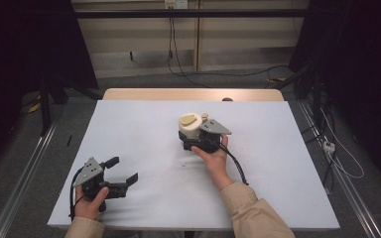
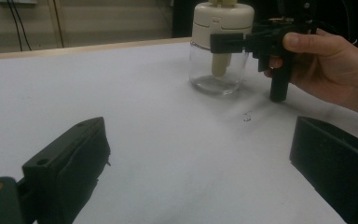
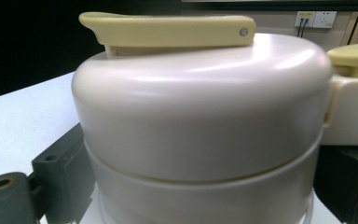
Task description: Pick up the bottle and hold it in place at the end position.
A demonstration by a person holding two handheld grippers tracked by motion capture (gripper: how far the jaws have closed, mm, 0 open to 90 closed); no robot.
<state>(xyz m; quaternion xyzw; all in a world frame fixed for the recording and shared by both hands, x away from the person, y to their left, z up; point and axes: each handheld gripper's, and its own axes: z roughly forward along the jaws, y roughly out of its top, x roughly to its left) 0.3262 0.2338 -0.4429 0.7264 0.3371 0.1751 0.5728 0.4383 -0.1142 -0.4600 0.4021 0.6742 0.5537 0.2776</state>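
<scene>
White tabletop [image 1: 144, 163], matte and bare, in a dim room with grey floor and trailing cables.

Right hand-held gripper [image 1: 199, 141] pinches a glass jar [image 2: 217, 77] with smooth cream plastic lid [image 3: 200, 107] near centre; left hand-held gripper [image 1: 125, 170], jaws spread, rests at seven o'clock.

There is one table [image 1: 144, 148] with a white top. One jar [image 1: 190, 130] stands on it, with one cream lid [image 3: 200, 102] and one yellow handle [image 3: 168, 30] on top. There are two grippers: the left gripper [image 1: 124, 171] and the right gripper [image 1: 201, 141]. Two hands hold them, one each.
</scene>
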